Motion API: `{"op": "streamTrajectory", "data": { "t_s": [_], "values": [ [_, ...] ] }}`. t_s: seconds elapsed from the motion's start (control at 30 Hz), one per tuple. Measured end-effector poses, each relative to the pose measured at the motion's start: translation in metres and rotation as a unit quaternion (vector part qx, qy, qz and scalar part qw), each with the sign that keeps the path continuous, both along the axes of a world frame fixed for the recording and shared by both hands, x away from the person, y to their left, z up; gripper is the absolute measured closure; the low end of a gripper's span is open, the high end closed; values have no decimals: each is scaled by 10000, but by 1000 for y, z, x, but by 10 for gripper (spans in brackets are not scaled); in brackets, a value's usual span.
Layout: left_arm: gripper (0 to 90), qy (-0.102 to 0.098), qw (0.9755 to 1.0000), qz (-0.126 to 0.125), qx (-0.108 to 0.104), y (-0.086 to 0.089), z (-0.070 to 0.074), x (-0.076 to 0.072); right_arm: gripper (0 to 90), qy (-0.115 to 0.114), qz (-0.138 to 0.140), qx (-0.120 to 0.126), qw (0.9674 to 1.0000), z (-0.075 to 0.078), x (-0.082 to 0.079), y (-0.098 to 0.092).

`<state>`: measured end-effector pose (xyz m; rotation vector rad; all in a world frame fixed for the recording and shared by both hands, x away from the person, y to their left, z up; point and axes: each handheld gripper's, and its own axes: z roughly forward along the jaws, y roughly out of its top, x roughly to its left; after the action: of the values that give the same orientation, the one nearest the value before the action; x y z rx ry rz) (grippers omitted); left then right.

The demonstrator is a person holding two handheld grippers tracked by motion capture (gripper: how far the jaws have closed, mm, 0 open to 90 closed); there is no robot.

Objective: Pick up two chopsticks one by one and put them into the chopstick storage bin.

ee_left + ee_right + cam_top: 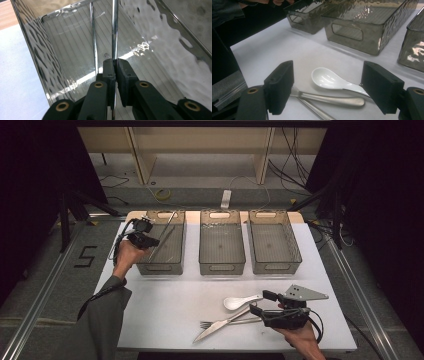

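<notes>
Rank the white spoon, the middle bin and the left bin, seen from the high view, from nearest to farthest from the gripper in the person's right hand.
From the right gripper:
1. White spoon, on the table just left of its fingers.
2. Middle bin, farther back at the table's centre.
3. Left bin, farthest, back left, where the left gripper holds a thin metal utensil.

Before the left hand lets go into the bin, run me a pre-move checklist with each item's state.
1. Left tongs shut on the metal rod: ok.
2. Rod over the left bin, not outside it: ok.
3. Rod's lower end touching the bin floor: cannot tell.
4. Right tongs open, holding nothing: ok.
5. White spoon, fork and knife lying on the table, apart from the bins: ok.
6. Middle bin empty: ok.
</notes>
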<state>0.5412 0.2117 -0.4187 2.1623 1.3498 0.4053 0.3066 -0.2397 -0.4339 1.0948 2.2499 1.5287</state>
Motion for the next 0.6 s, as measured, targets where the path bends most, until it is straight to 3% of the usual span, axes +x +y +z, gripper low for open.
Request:
{"op": "streamTrajectory", "data": {
  "t_s": [0.2, 0.27, 0.53, 0.6],
  "values": [
    [746, 16, 10000, 15, 22, 0, 5, -2, 273, 4, -2, 14, 10000, 0, 0, 0],
    [658, 44, 10000, 43, -31, -1, 7, -3, 273, 18, 0, 14, 10000, 0, 0, 0],
    [466, 43, 9992, 17, -399, 2, 19, -20, 273, -1, 26, 2, 10000, 0, 0, 0],
    [421, -80, 9988, 36, -484, 3, 20, -28, 273, 14, 65, 6, 10000, 0, 0, 0]
  ]
}}
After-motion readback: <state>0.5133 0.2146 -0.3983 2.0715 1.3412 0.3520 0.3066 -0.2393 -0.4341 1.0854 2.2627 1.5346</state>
